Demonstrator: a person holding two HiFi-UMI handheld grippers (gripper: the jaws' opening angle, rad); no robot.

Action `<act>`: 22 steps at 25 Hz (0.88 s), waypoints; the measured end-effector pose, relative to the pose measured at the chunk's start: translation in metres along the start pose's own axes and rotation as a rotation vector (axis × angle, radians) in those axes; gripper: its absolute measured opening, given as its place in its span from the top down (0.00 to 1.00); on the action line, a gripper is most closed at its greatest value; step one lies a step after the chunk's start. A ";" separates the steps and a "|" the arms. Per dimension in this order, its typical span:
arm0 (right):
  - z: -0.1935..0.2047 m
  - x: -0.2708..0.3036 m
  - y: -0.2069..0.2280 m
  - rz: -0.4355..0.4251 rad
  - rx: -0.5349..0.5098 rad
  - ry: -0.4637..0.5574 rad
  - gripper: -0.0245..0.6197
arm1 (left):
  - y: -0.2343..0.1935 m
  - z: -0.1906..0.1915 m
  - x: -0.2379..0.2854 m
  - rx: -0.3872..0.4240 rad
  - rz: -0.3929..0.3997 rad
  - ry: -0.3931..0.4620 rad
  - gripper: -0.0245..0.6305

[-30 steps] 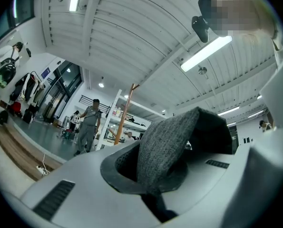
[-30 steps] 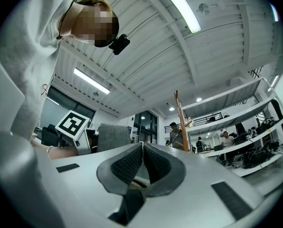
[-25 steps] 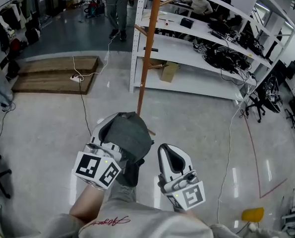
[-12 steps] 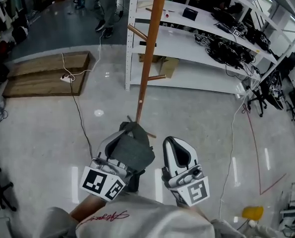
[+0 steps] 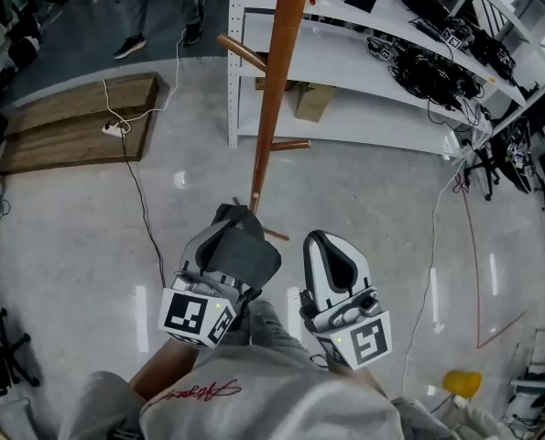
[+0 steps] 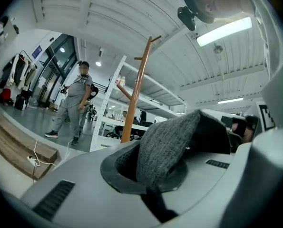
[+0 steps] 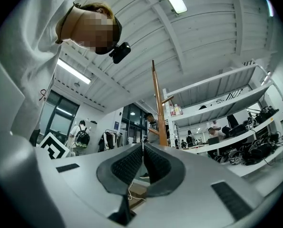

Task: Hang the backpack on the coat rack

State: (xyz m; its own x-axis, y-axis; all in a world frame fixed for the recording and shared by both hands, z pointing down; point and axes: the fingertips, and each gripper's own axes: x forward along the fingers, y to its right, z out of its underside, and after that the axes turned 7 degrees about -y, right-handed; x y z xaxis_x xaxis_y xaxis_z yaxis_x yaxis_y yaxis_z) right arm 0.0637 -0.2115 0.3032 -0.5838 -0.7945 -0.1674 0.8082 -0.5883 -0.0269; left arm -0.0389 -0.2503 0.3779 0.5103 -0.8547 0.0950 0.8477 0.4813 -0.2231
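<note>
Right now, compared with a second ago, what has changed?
Both grippers have moved towards the coat rack; its pole now looks nearer and larger in the head view. Unchanged: left gripper shut on the grey backpack, right gripper shut and empty.

A glossy pale floor [image 5: 61,236] reflects the ceiling lights. White shelving [image 5: 345,67] loaded with dark gear stands at the back, with a cardboard box [image 5: 310,102] beneath it. A low wooden platform [image 5: 66,140] lies to the left, carrying a white power strip [image 5: 114,128]. A strip light [image 6: 224,31] glows on the ribbed white ceiling [image 6: 108,13]
</note>
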 end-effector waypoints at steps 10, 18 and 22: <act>0.021 0.019 0.031 -0.042 0.046 -0.044 0.93 | -0.051 0.039 0.079 0.057 -0.178 -0.123 0.94; 0.048 0.027 0.050 -0.042 0.120 -0.086 0.93 | -0.083 0.083 0.133 0.073 -0.252 -0.314 0.94; 0.056 0.034 0.056 -0.050 0.144 -0.100 0.93 | -0.104 0.107 0.151 0.091 -0.292 -0.411 0.94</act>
State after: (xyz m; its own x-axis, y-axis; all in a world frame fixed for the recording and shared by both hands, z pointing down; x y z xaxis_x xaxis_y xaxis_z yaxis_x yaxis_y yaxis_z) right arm 0.0847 -0.2802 0.3513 -0.6334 -0.7706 -0.0706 0.7628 -0.6371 0.1103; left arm -0.0348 -0.4083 0.5193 0.2494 -0.8176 0.5189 0.9633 0.2642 -0.0467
